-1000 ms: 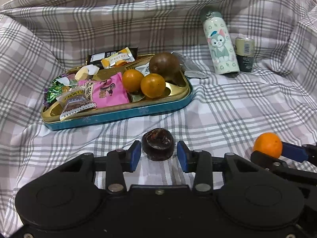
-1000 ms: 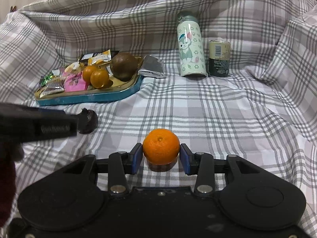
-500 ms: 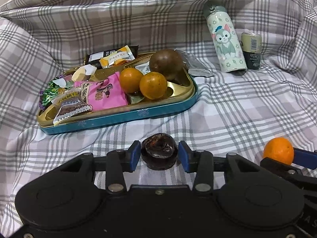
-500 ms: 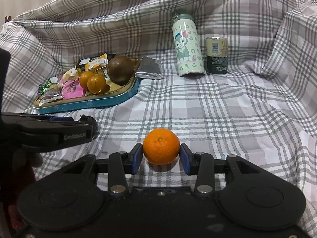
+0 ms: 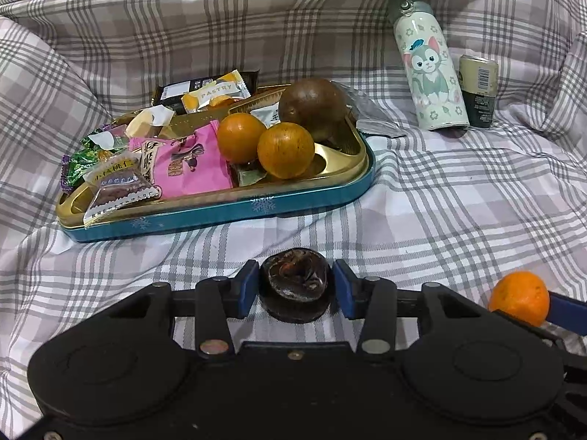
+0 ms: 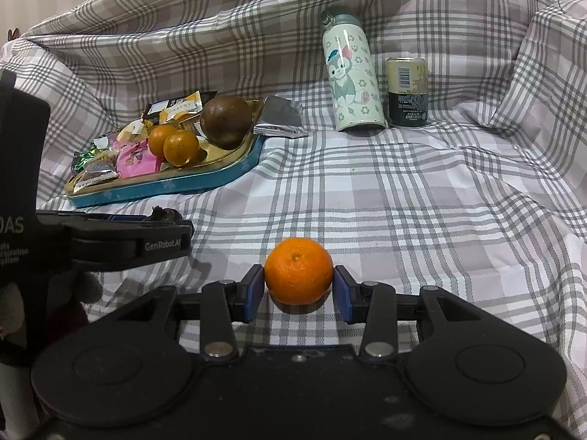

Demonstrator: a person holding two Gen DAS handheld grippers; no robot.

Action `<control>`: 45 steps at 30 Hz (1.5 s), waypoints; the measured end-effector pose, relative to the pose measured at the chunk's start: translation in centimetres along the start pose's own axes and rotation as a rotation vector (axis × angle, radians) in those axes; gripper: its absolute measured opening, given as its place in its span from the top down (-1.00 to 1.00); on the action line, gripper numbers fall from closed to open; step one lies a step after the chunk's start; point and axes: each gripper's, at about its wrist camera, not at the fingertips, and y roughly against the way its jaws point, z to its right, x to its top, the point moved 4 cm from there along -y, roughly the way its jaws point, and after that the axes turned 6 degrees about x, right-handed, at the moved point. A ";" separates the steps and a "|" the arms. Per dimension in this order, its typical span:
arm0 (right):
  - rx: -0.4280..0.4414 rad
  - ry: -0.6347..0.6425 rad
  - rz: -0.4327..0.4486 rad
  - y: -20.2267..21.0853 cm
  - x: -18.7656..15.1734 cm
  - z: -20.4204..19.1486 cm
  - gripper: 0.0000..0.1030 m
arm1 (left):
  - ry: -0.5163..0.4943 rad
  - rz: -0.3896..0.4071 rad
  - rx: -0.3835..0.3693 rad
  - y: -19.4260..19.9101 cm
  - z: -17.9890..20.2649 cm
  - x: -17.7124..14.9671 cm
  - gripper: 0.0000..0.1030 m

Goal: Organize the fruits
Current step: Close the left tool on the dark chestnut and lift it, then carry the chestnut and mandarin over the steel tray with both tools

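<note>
A dark, wrinkled round fruit (image 5: 295,284) rests on the plaid cloth between the blue pads of my left gripper (image 5: 295,288). Its jaws are opening, and a thin gap shows on each side of the fruit. My right gripper (image 6: 298,288) is shut on a bright orange (image 6: 298,271), which also shows at the right edge of the left wrist view (image 5: 519,299). Beyond lies a teal tray (image 5: 220,214) with a gold inside. It holds two oranges (image 5: 286,150) and a large brown round fruit (image 5: 313,108) at its right end.
Snack packets (image 5: 183,161) fill the tray's left half, and a silver packet (image 5: 370,117) lies by its right corner. A cat-print bottle (image 5: 429,73) and a small can (image 5: 478,90) stand at the back right. Folds of the plaid cloth (image 6: 440,201) rise all round.
The left jaws have widened slightly around the dark fruit, and the left gripper has edged closer to the tray. The right gripper has kept its hold on the orange.
</note>
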 end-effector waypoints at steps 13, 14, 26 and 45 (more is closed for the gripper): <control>-0.017 0.045 0.056 0.4 0.2 -0.4 0.19 | 0.016 -0.007 -0.018 3.7 0.5 -0.7 0.00; -0.019 0.051 0.055 0.4 0.1 -0.5 0.19 | 0.013 -0.006 -0.018 4.0 0.5 -0.9 0.00; -0.041 0.080 0.030 -0.8 -0.3 -0.7 0.15 | 0.044 -0.030 -0.002 4.9 -0.4 -2.6 0.00; 0.033 0.089 0.076 0.5 -0.1 -1.4 0.19 | 0.137 -0.037 -0.035 8.3 -1.7 -4.0 0.00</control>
